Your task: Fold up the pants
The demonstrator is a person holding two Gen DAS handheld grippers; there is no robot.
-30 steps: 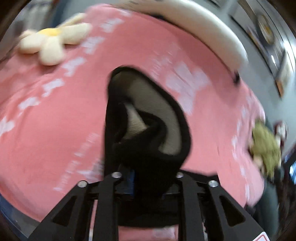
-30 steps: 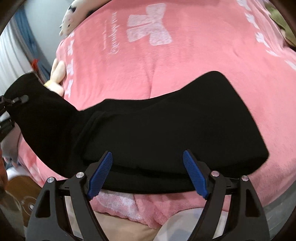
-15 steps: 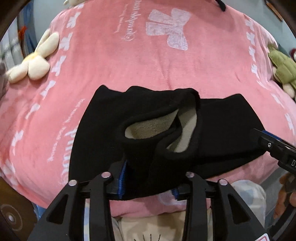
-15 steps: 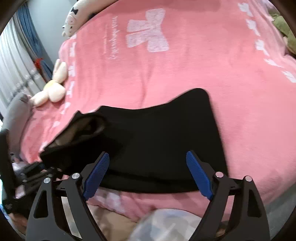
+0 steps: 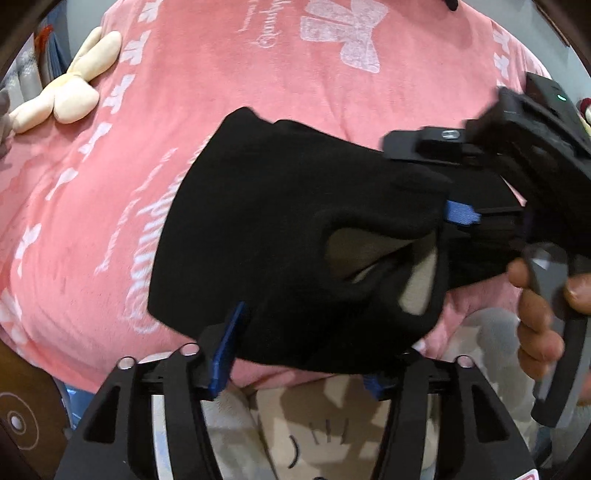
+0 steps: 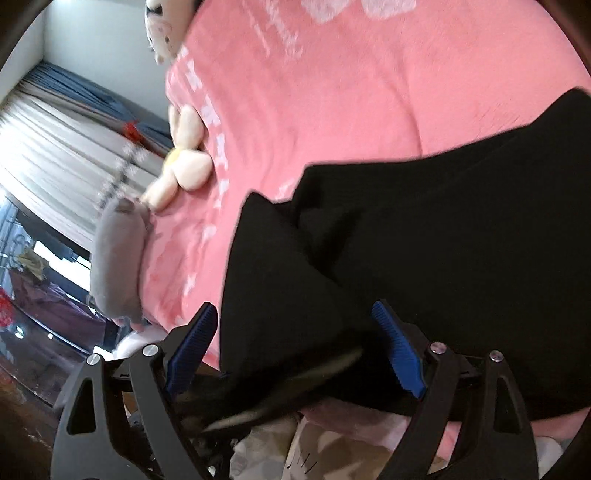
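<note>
Black pants (image 5: 277,221) lie folded near the front edge of a pink blanket (image 5: 258,74), with beige lining showing at an open hem (image 5: 354,247). My left gripper (image 5: 299,369) is at the pants' near edge. Its jaws are opening, the cloth lies loose between them and the blue pads (image 5: 227,350) stand apart from it. My right gripper (image 5: 439,181) comes in from the right over the pants, held by a hand (image 5: 539,321). In the right wrist view the right gripper (image 6: 295,350) is open, with a folded corner of the pants (image 6: 443,240) between its fingers.
A cream flower plush (image 5: 70,92) (image 6: 184,162) lies at the blanket's left side, with a grey cushion (image 6: 118,258) at the bed's corner. A white plush (image 6: 162,29) sits at the far end. Patterned beige cloth (image 5: 314,435) hangs below the bed's front edge. Curtains cover the left wall.
The left gripper came down and laid the held pant leg over the rest of the pants, and its jaws widened off the cloth. The right gripper swung left to the folded end.
</note>
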